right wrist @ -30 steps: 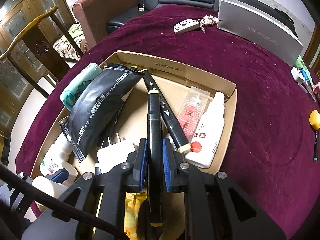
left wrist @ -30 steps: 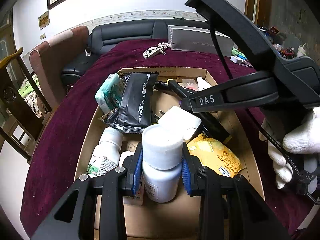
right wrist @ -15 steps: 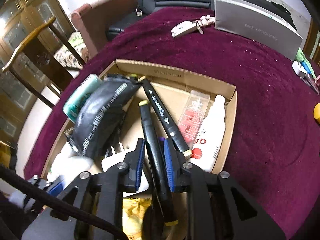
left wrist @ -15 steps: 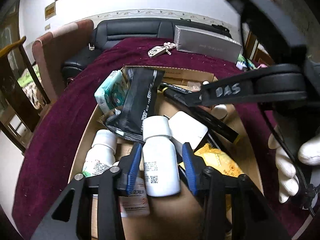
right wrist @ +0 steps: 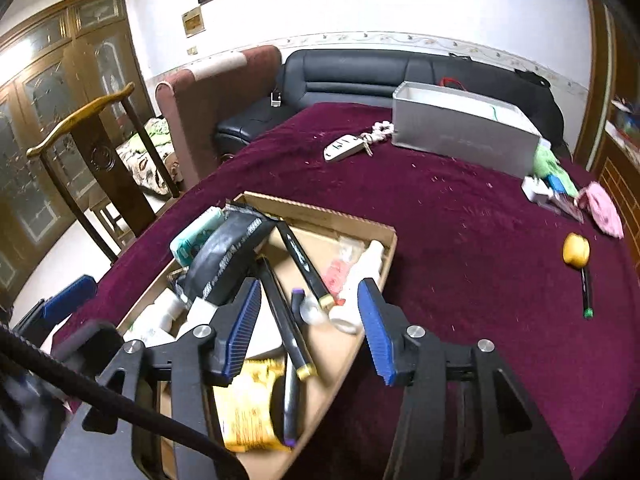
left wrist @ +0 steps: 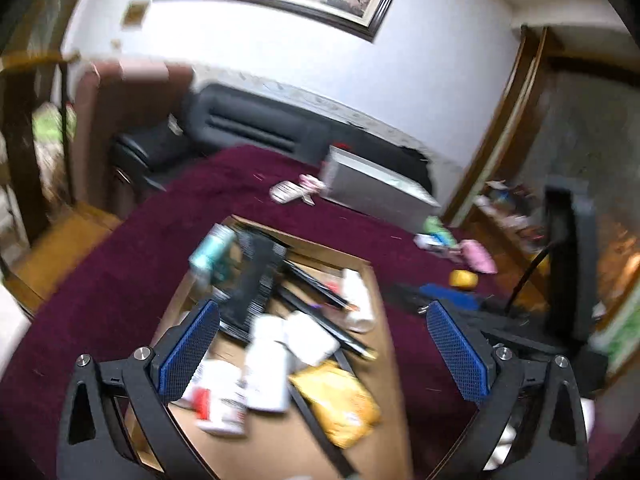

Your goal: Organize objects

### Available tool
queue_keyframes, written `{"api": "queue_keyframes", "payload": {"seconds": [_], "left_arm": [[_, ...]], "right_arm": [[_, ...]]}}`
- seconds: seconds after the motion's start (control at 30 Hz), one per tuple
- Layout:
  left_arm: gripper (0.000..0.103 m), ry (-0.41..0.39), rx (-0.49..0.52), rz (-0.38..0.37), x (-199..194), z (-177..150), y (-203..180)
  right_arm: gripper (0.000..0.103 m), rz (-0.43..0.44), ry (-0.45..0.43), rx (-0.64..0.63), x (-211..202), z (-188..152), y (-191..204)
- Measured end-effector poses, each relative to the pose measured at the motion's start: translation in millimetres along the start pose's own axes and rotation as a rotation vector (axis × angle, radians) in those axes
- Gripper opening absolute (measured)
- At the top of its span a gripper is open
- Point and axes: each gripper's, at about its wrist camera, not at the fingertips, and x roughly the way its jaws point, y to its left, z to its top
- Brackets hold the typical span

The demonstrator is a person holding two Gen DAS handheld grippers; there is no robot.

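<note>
A shallow cardboard box (right wrist: 320, 216) (left wrist: 384, 320) sits on a maroon tablecloth and holds several items. In it lie black markers (right wrist: 286, 312) (left wrist: 320, 312), a black pouch (right wrist: 224, 256), a teal tissue pack (right wrist: 194, 232), white pill bottles (left wrist: 264, 368), a white squeeze bottle (right wrist: 360, 272), a white block (left wrist: 310, 336) and a yellow snack packet (left wrist: 336, 400) (right wrist: 248, 408). My left gripper (left wrist: 324, 352) is open and empty above the box. My right gripper (right wrist: 308, 328) is open and empty above the box's near end. The left wrist view is blurred.
On the cloth beyond the box lie a key fob (right wrist: 344, 148), a long silver box (right wrist: 464, 136), a yellow-capped pen (right wrist: 580, 264), a pink item (right wrist: 604, 208) and small packets (right wrist: 552, 184). A sofa (right wrist: 400, 76) and chairs (right wrist: 100, 152) stand behind the table.
Both grippers opened and lifted back. The left let go of the white pill bottle, which now lies in the box. The right let go of the black marker, which now lies in the box.
</note>
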Motion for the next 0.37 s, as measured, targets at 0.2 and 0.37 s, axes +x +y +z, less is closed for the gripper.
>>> {"api": "queue_keyframes", "payload": {"seconds": [0.2,0.37], "left_arm": [[0.102,-0.016,-0.040,0.075,-10,-9,0],[0.102,-0.073,0.036,0.288,-22,-13,-16]], "right_arm": [[0.049,0.008,0.009,0.045,-12,-22,-13],[0.049,0.010,0.005,0.041,-25,-36,-17]]}}
